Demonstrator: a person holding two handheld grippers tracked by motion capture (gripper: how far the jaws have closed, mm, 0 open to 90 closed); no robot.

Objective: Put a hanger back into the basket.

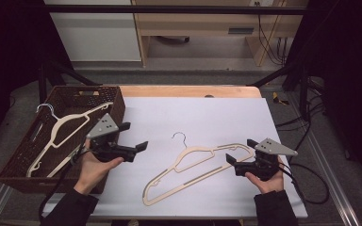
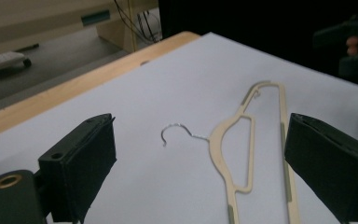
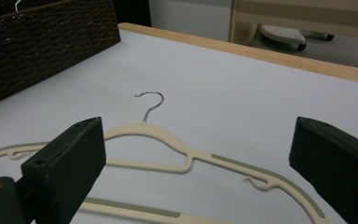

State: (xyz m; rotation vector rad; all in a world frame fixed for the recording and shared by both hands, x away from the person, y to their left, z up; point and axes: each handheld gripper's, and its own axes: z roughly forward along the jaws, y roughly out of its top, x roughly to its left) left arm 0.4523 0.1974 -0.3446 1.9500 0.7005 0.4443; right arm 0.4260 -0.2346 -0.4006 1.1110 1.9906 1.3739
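A cream hanger [image 1: 195,168] with a metal hook [image 1: 181,137] lies flat on the white table cover [image 1: 198,117], between my two grippers. My left gripper [image 1: 133,136] hovers open to the hanger's left, beside the basket; its view shows the hanger [image 2: 242,154] ahead between the jaws. My right gripper [image 1: 242,151] is open at the hanger's right shoulder; the hanger [image 3: 168,154] lies just past its jaws. A second cream hanger [image 1: 61,132] rests in the dark wicker basket [image 1: 19,160].
The basket [image 3: 42,46] stands at the table's left edge. A wooden table edge [image 1: 188,90] runs along the back, with desks and cables on the floor beyond. Black cables trail off the right side of the table [image 1: 306,183].
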